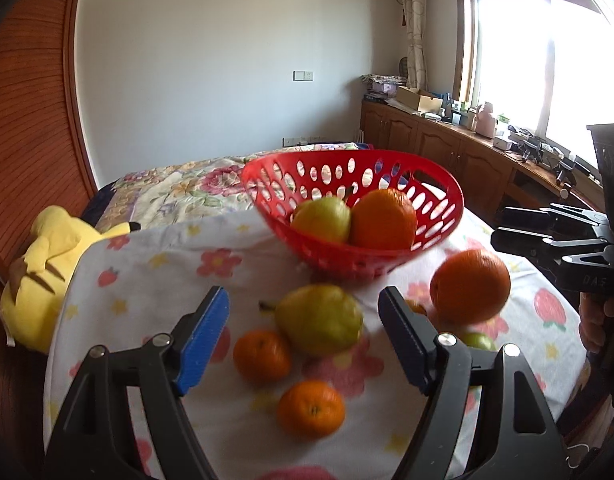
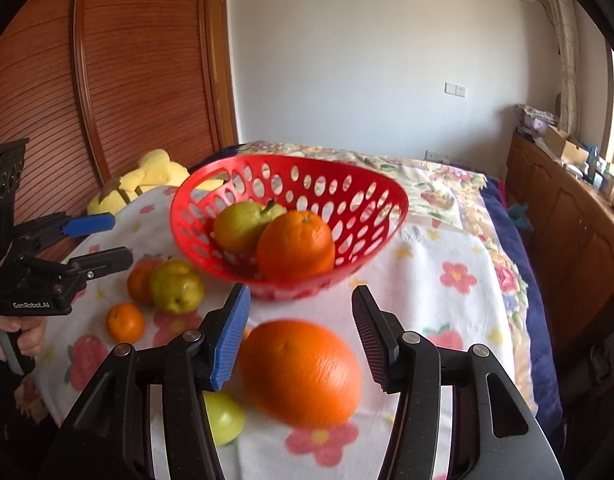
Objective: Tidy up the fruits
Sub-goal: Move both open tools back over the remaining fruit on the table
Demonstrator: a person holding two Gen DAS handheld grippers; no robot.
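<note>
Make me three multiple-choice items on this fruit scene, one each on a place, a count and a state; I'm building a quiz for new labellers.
1. Where does the big orange outside the basket lie?
A. on the floral cloth, between the right tool's fingers
B. inside the red basket
C. on the yellow plush toy

2. How many fruits are in the red basket?
A. none
B. two
C. five

3. How does the left tool stand?
A. shut on a pear
B. shut on a tangerine
C. open, gripping nothing

Answers: 1 A, the right tool frames it on the cloth. 2 B, a pear and an orange sit inside. 3 C, its pads touch no fruit.
</note>
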